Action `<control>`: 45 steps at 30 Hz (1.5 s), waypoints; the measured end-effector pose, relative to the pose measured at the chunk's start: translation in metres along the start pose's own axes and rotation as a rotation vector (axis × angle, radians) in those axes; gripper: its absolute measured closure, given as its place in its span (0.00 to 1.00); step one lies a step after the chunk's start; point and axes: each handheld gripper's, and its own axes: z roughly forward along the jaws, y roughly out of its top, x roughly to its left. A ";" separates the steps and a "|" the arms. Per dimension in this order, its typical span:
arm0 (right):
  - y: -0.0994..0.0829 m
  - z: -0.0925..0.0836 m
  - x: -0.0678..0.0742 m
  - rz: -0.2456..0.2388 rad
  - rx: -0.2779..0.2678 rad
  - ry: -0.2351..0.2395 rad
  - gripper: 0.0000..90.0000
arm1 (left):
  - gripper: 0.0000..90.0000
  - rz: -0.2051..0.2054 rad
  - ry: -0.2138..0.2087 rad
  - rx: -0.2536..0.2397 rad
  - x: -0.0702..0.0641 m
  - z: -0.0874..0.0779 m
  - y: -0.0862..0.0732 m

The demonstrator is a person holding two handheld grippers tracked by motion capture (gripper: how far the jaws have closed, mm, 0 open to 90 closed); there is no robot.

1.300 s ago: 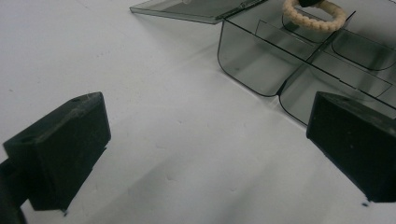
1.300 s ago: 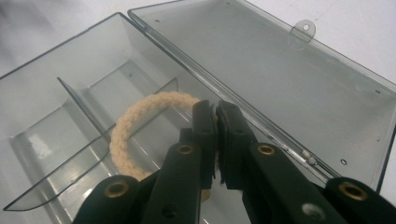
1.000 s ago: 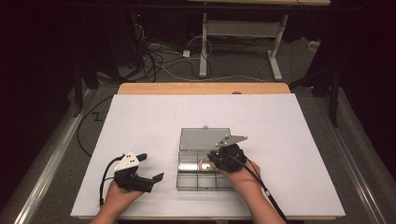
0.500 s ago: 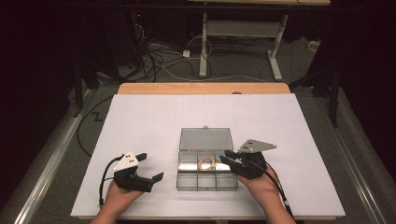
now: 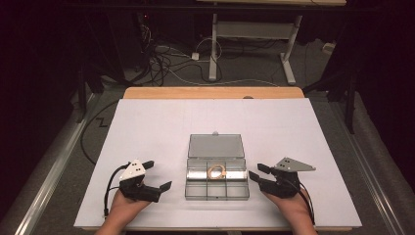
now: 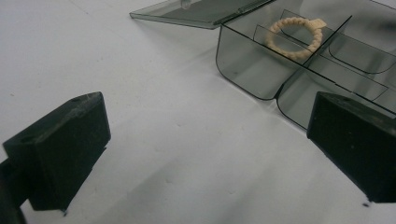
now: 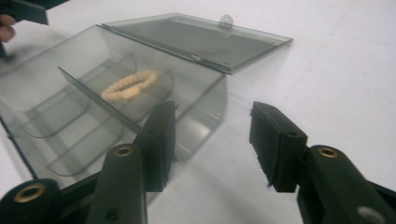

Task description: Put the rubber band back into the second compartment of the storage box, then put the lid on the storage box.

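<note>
Right, status on the box job:
bracelet (image 5: 216, 172): lies in the middle compartment of the clear box (image 5: 217, 188), lid (image 5: 216, 145) flat open behind.
right gripper (image 5: 259, 172): just beside the box's right wall, jaws have just been opening, nothing between them.
left gripper (image 5: 157, 175): spread wide, empty, parked left of the box.
next: we'd swing the lid over from its tab, slowly, bracing the box.
</note>
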 end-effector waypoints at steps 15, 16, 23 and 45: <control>-0.015 -0.001 -0.011 0.009 0.019 -0.061 0.17 | 0.00 -0.028 0.030 -0.017 -0.002 0.003 0.005; -0.015 -0.001 -0.012 0.011 0.014 -0.063 0.15 | 0.00 -0.036 0.022 -0.026 -0.002 0.005 0.006; -0.011 0.001 -0.017 0.020 0.004 -0.111 0.00 | 0.00 -0.045 -0.006 -0.008 -0.001 0.021 0.019; 0.026 0.028 -0.034 0.058 -0.028 -0.127 0.00 | 0.00 -0.092 0.001 -0.012 0.020 0.061 0.060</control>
